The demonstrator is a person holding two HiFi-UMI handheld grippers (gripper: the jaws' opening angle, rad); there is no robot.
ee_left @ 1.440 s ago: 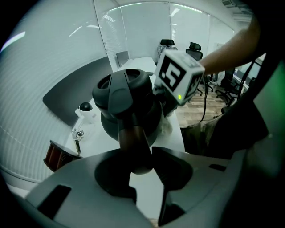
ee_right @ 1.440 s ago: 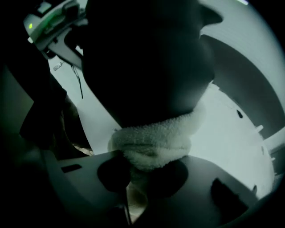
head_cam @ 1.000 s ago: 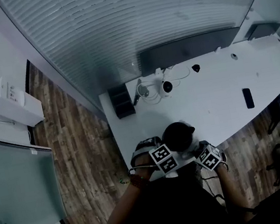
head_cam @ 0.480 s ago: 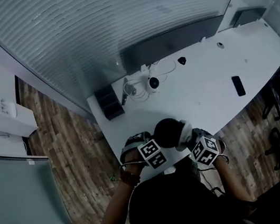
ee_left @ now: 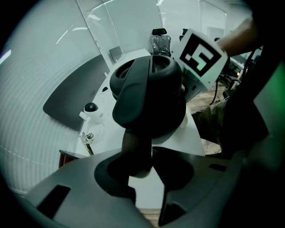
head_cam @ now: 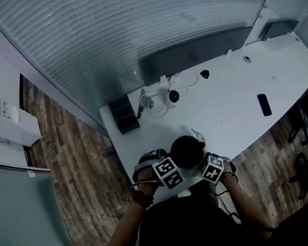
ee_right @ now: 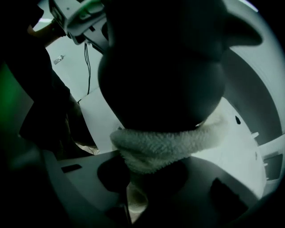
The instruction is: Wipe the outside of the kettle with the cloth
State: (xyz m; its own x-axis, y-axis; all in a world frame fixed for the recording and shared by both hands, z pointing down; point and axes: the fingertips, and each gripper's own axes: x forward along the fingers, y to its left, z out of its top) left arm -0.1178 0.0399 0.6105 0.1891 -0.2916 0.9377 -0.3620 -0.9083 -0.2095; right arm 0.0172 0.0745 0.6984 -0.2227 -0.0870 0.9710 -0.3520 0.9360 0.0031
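A black kettle (head_cam: pixel 186 149) stands near the front edge of the white table (head_cam: pixel 238 98). In the left gripper view the kettle (ee_left: pixel 151 89) fills the centre, and my left gripper (ee_left: pixel 143 177) is shut on its handle (ee_left: pixel 133 149). In the head view my left gripper (head_cam: pixel 175 164) sits at the kettle's near left. My right gripper (ee_right: pixel 133 180) is shut on a white terry cloth (ee_right: pixel 162 144), which is pressed against the kettle's lower body (ee_right: pixel 164 67). From above, my right gripper (head_cam: pixel 204 162) is at the kettle's near right, and a bit of cloth (head_cam: pixel 198 137) shows beside it.
At the table's back left stand a white camera (head_cam: pixel 172 96), coiled cables (head_cam: pixel 150 100) and a black box (head_cam: pixel 123 116). A phone (head_cam: pixel 264 104) lies to the right. A dark panel (head_cam: pixel 200 52) runs behind the table. Wooden floor (head_cam: pixel 84 161) lies to the left.
My right gripper has moved left with the cloth, closer under the kettle's near side. The left gripper stays on the handle. The head view has shifted a little.
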